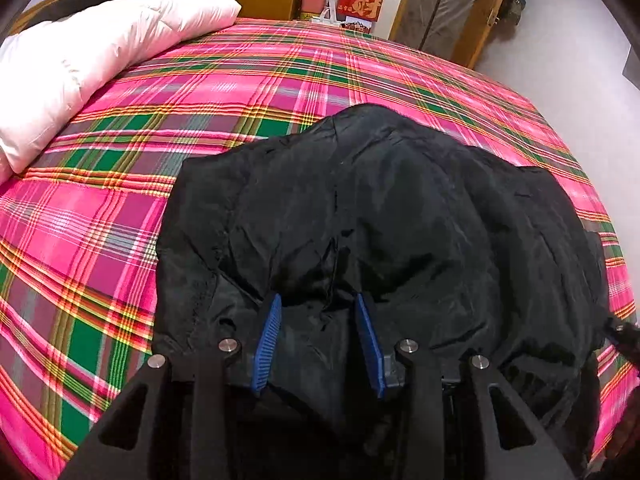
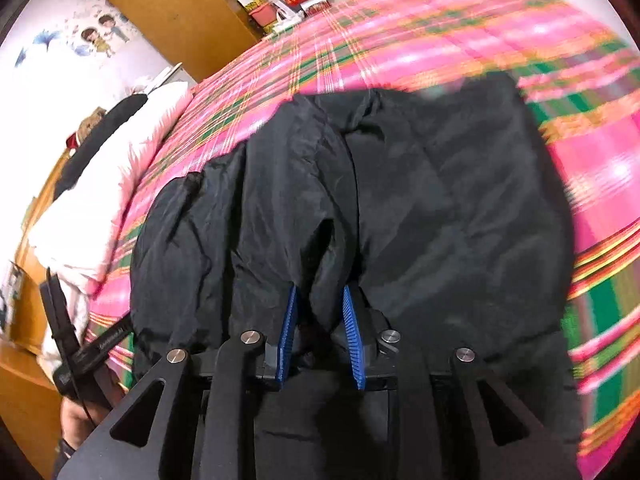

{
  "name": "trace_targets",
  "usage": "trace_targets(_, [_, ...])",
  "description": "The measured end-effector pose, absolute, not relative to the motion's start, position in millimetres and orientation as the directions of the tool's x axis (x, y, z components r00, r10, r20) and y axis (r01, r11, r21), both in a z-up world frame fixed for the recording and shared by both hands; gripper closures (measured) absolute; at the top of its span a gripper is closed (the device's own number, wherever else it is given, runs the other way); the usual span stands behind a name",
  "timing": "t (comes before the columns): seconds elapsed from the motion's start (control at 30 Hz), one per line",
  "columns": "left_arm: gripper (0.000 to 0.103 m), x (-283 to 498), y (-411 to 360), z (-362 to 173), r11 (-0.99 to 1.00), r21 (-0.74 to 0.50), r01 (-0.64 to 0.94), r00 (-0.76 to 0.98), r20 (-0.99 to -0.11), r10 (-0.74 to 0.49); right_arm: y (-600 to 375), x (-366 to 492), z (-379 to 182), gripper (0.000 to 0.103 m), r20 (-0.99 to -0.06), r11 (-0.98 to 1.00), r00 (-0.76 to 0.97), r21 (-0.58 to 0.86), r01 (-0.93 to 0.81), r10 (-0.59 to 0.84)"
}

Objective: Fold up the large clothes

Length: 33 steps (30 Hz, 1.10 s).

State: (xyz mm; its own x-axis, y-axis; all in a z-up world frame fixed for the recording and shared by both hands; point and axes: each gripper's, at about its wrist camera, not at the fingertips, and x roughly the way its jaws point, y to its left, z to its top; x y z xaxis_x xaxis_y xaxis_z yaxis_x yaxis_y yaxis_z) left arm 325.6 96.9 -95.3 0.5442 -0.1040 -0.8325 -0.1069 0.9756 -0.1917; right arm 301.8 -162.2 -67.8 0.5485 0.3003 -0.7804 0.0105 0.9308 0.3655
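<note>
Fabric of the black jacket (image 1: 400, 216), which lies bunched on the plaid bed (image 1: 120, 184), is pinched by both the left gripper (image 1: 318, 300) and the right gripper (image 2: 320, 292), so an even, level lift should keep the fold square.

red box (image 1: 361, 4) with a large gold character, too stylised to read, small print on the left gripper's body (image 2: 110, 339) illegible
</note>
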Motion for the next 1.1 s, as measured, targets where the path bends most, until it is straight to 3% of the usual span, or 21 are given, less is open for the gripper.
trace_targets(0.27, [0.063,316.0,116.6,-64.3,0.951,-0.276,-0.142,0.643,-0.756,-0.123,-129.6,305.8,-23.1,0.079,-0.701,0.946,0.643,0.295,-0.132,0.309])
trace_targets(0.53, [0.062,329.5,117.3,-90.3,0.960,-0.240,-0.147,0.573,-0.811,-0.115,-83.4,339.2,-86.5,0.079,-0.786,0.957,0.547,0.214,-0.195,0.287])
trace_targets(0.8, [0.060,326.9,106.4,-101.8,0.971,-0.207,-0.121,0.573,-0.813,-0.101,-98.5,340.8,-116.5,0.081,-0.773,0.944,0.542,0.274,-0.185,0.331])
trace_targets(0.97, [0.062,316.9,113.4,-81.3,0.958,-0.244,-0.152,0.592,-0.798,-0.109,-106.7,324.7,-76.8,0.080,-0.760,0.948,0.566,0.264,-0.178,0.318])
trace_targets(1.1, [0.062,292.3,112.9,-47.9,0.950,-0.300,-0.092,0.703,-0.695,-0.152,-121.6,310.9,-47.4,0.079,-0.704,0.954,0.645,0.235,-0.184,0.297])
